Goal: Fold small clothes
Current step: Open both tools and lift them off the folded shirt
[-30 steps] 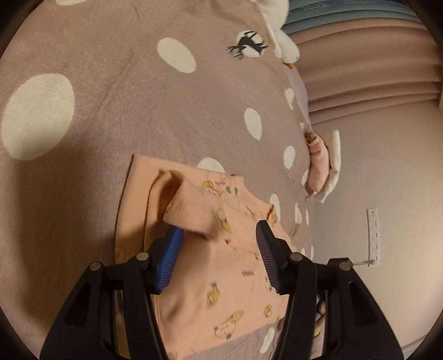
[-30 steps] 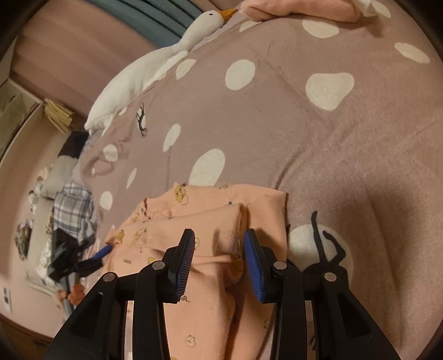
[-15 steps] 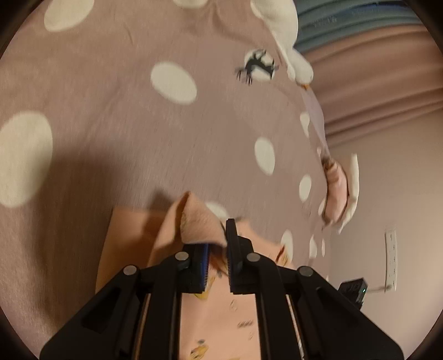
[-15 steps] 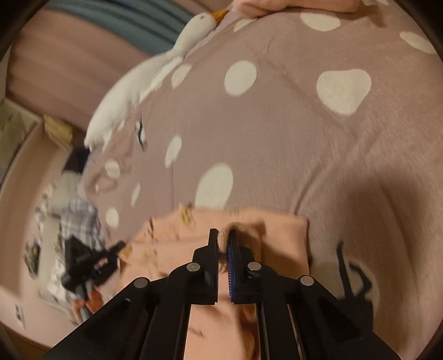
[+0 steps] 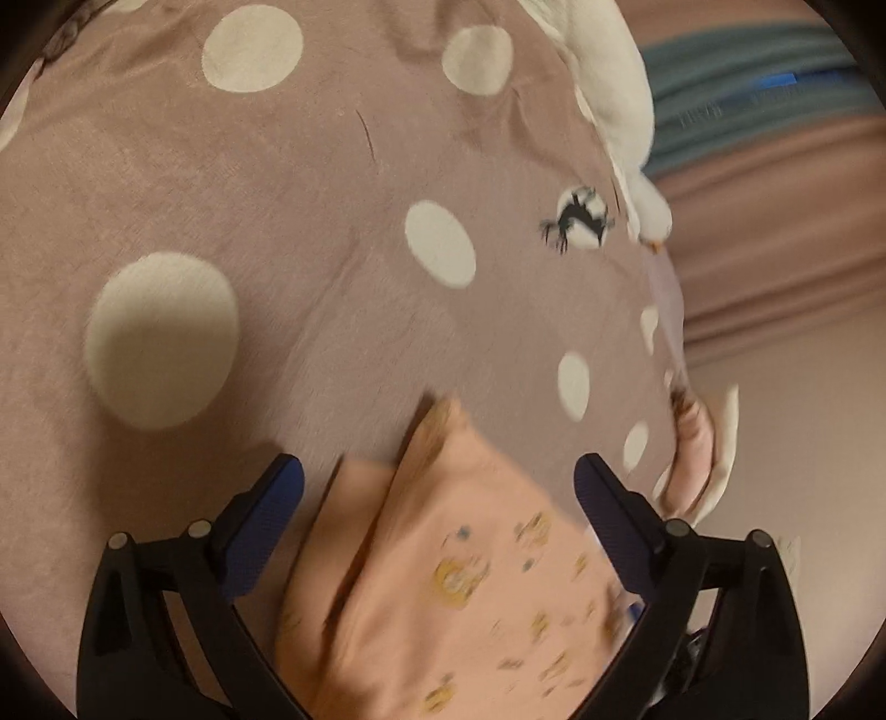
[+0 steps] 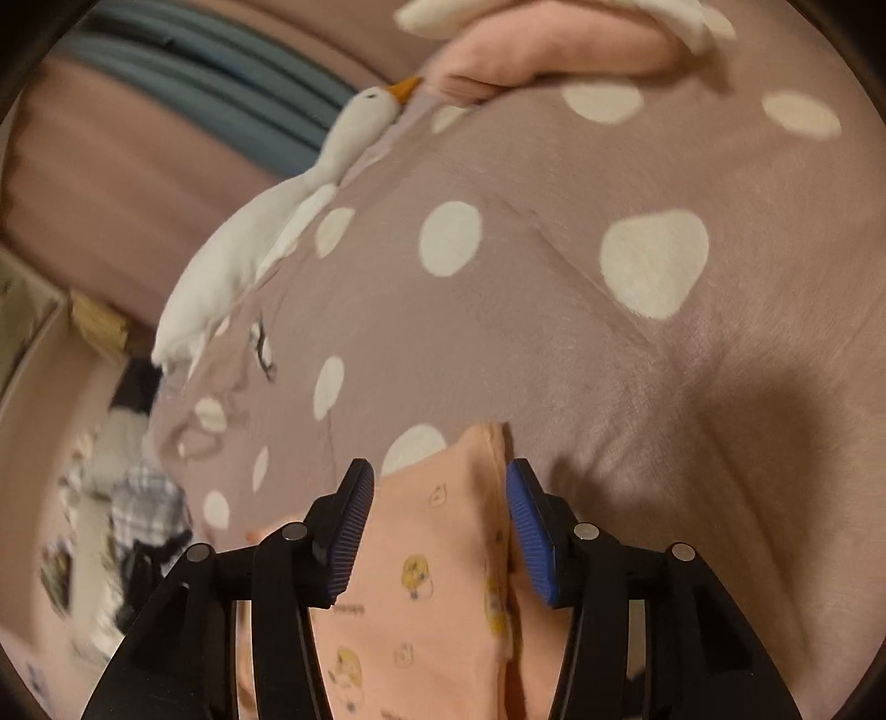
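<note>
Peach garment (image 5: 465,576) lying folded on the spotted bedspread (image 5: 310,277), both grippers spread above it.

Peach garment (image 6: 421,570), printed with small yellow figures, rests flat on the mauve bedspread (image 6: 637,387) with its folded corner pointing toward the white goose plush (image 6: 266,232). Left gripper (image 5: 437,487) stands wide open, blue pads far apart on either side of the cloth, gripping nothing. Right gripper (image 6: 440,498) is open more narrowly, its pads flanking the garment's folded edge, and no cloth is pinched between them. Beyond the garment, a pink bundle with white trim (image 6: 554,50) lies by the goose's beak. A deer print (image 5: 578,219) on the bedspread sits beside the goose (image 5: 614,94). The left view is motion-blurred.
</note>
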{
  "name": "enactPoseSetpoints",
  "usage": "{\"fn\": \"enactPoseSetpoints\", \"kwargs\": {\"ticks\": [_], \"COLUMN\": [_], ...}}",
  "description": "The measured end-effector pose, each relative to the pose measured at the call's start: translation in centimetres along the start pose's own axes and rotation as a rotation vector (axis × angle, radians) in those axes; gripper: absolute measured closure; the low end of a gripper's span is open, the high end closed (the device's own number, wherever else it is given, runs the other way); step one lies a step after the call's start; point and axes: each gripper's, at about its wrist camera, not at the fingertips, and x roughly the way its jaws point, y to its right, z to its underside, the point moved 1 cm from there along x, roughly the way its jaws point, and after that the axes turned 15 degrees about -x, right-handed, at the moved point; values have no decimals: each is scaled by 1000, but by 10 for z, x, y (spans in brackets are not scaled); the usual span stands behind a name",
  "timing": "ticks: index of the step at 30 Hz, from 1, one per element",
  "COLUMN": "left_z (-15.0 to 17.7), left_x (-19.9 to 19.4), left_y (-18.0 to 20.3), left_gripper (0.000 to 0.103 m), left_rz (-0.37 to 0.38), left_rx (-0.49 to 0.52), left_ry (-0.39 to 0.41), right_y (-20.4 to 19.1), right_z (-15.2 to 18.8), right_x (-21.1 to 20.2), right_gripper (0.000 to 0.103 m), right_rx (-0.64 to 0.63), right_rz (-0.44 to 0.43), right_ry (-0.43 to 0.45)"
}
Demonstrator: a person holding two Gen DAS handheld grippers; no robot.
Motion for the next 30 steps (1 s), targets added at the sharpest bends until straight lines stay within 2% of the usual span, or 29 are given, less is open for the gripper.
{"fn": "enactPoseSetpoints", "kwargs": {"ticks": [5, 11, 13, 15, 17, 23, 30], "left_z": [34, 99, 116, 130, 132, 144, 148], "left_x": [-14, -34, -32, -26, -19, -34, -48], "left_y": [-10, -2, -4, -12, -20, -24, -28], "left_gripper": [6, 7, 8, 16, 23, 22, 21], "left_rz": [-27, -73, -84, -136, -178, -205, -224], "left_rx": [96, 389, 455, 506, 527, 570, 566], "left_ry": [-42, -40, -42, -44, -37, 9, 32], "right_y": [-31, -69, -72, -67, -57, -49, -63], "right_z": [19, 69, 81, 92, 99, 100, 113], "right_x": [-12, -22, -21, -15, -9, -35, -60], "right_gripper": [52, 52, 52, 52, 52, 52, 52], "right_rx": [-154, -404, -449, -457, -469, -460, -457], "right_rz": [-13, -23, -11, 28, 105, 169, 130], "right_ry": [-71, -156, -180, -223, -254, -220, -179]}}
